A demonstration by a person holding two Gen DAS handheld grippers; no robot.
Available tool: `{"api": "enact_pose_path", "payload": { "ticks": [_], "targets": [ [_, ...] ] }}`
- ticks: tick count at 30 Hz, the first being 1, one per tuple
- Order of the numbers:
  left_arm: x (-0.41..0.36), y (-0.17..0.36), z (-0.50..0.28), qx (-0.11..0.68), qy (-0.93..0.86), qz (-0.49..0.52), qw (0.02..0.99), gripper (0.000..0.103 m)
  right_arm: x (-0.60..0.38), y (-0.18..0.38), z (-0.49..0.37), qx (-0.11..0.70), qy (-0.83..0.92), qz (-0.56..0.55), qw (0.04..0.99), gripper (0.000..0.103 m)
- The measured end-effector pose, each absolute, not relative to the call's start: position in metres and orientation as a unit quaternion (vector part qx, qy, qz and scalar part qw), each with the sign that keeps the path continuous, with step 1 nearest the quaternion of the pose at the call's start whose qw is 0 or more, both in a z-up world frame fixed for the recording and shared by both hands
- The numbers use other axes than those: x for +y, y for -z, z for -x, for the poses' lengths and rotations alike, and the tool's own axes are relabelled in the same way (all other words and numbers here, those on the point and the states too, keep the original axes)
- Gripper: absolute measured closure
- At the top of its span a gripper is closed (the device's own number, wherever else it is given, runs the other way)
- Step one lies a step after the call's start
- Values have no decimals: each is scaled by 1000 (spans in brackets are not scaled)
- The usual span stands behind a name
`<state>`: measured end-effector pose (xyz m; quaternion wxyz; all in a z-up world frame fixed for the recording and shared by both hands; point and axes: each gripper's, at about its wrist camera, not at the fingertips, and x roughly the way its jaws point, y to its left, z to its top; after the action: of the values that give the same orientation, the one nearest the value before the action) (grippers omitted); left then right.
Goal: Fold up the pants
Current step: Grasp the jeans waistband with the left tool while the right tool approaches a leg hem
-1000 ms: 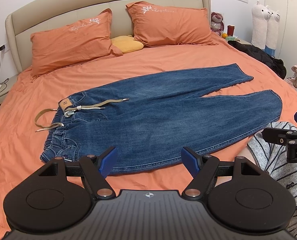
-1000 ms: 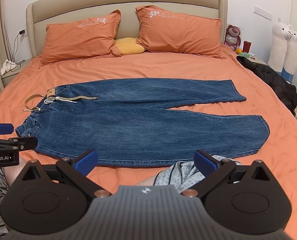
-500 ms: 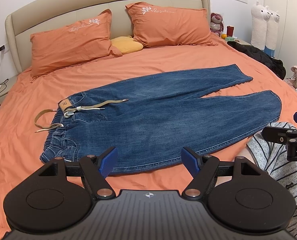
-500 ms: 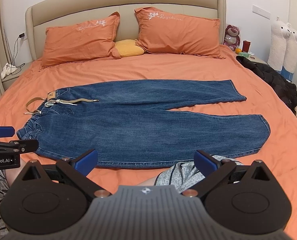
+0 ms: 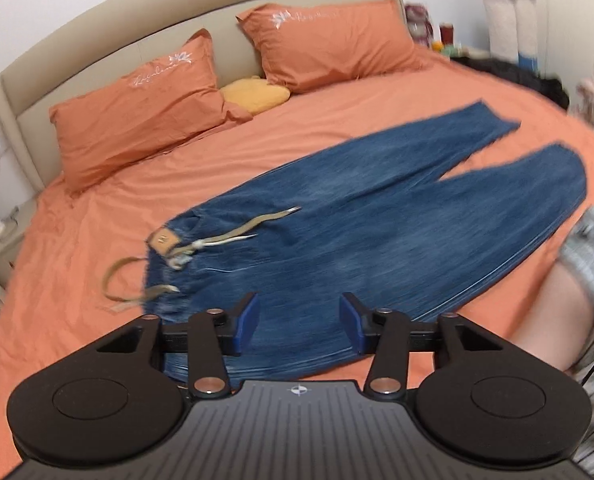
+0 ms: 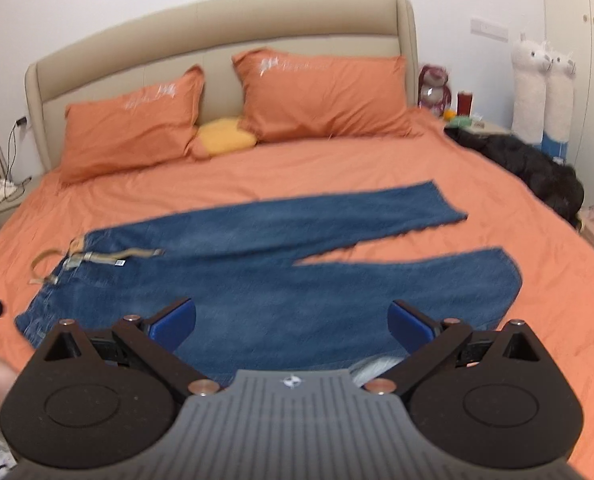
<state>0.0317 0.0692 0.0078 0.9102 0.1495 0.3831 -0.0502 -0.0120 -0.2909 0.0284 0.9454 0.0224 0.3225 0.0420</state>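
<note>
Two grippers hang above the near edge of the jeans (image 5: 377, 216), which lie flat on the orange bedsheet (image 5: 97, 200) just ahead of and below both sets of fingers. Their long axis runs crosswise to the way each tool points: waistband and drawstring (image 5: 233, 236) lie off to the left of the left gripper (image 5: 299, 324), the two leg hems far to the right, past the right gripper (image 6: 291, 326). By this layout the left gripper looks nearer the waistband and hip, the right one nearer the lower leg, so each has its own end to take. Left jaws are closing, with denim seen behind the gap but nothing pinched between the blue pads (image 5: 245, 322). Right jaws stand spread wide and empty. Both tools tilt downward toward the cloth, the left view rolled so the bed appears slanted.
</note>
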Motion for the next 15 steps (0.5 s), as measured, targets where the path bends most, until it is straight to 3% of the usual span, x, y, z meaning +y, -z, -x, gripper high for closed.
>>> {"api": "enact_pose_path", "payload": {
  "ticks": [8, 13, 15],
  "targets": [
    [146, 7, -91, 436, 27, -166, 884, 48, -336, -23, -43, 322, -8, 13, 947, 8],
    [198, 24, -143, 460, 19, -63, 885, 47, -358, 2, -97, 356, 16, 41, 933, 38],
    [215, 39, -163, 470, 11, -28, 882, 45, -362, 15, -118, 370, 17, 26, 929, 40]
  ]
}}
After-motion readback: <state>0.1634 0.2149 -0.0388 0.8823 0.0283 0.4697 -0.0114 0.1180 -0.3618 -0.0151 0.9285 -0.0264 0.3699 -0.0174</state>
